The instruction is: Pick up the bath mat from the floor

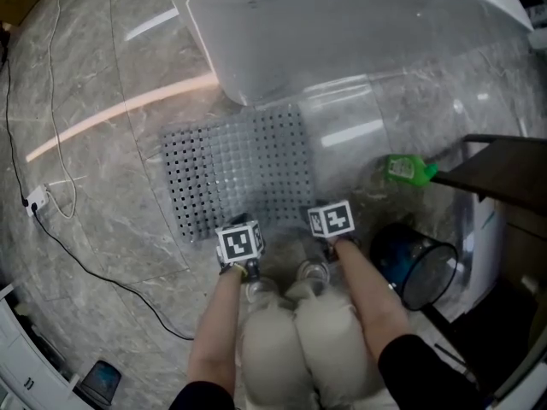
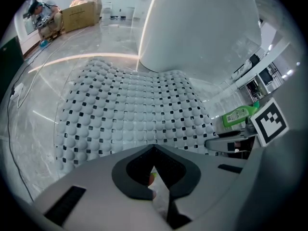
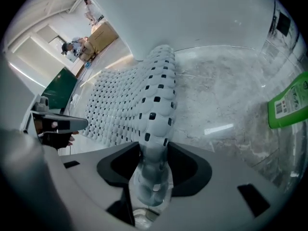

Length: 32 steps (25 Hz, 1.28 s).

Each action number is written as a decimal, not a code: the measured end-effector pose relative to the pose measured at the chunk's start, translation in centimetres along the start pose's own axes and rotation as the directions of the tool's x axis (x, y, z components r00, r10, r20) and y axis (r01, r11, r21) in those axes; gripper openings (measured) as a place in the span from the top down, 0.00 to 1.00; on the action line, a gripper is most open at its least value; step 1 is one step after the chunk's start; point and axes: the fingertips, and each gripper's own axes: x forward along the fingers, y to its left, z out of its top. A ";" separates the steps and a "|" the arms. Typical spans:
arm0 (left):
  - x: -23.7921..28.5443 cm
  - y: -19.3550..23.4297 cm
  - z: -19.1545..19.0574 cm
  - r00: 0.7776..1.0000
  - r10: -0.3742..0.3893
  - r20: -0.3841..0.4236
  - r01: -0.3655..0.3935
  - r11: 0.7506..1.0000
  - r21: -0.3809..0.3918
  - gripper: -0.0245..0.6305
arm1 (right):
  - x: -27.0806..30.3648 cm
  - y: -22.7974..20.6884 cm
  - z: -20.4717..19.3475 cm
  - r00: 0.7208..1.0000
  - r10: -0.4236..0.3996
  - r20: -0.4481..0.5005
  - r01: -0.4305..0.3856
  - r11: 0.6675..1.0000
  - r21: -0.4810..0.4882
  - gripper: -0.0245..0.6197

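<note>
The grey bath mat (image 1: 239, 165), dotted with square holes, lies on the marble floor against the foot of the white tub. Both grippers are at its near edge. In the left gripper view the mat (image 2: 130, 109) spreads ahead, and my left gripper (image 2: 154, 172) is shut on a thin strip of its edge. My right gripper (image 3: 154, 170) is shut on the near right edge, and a raised fold of the mat (image 3: 156, 105) runs out of its jaws. In the head view the marker cubes cover the left gripper (image 1: 239, 243) and the right gripper (image 1: 330, 220).
The white tub (image 1: 342, 24) stands just beyond the mat. A green bottle (image 1: 408, 169) lies on the floor to the right, near a dark shelf (image 1: 504, 173) and a blue bucket (image 1: 410, 259). A black cable (image 1: 51, 126) and a socket (image 1: 36, 199) lie at the left.
</note>
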 end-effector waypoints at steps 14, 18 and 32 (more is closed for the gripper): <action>-9.2 -2.6 -0.4 0.999 -0.024 -0.031 0.022 0.999 -0.036 0.98 | -9.4 5.0 1.1 0.998 0.004 0.067 -0.011 0.994 0.111 0.84; -12.7 -3.4 -0.6 0.999 -0.038 -0.036 0.035 0.996 -0.087 0.98 | -12.5 6.9 0.8 0.997 0.013 0.078 -0.025 0.987 0.162 0.86; -24.6 -6.4 -0.8 0.998 -0.040 -0.043 0.036 0.994 -0.100 0.98 | -24.0 13.0 0.8 0.993 0.054 0.104 -0.078 0.969 0.234 0.88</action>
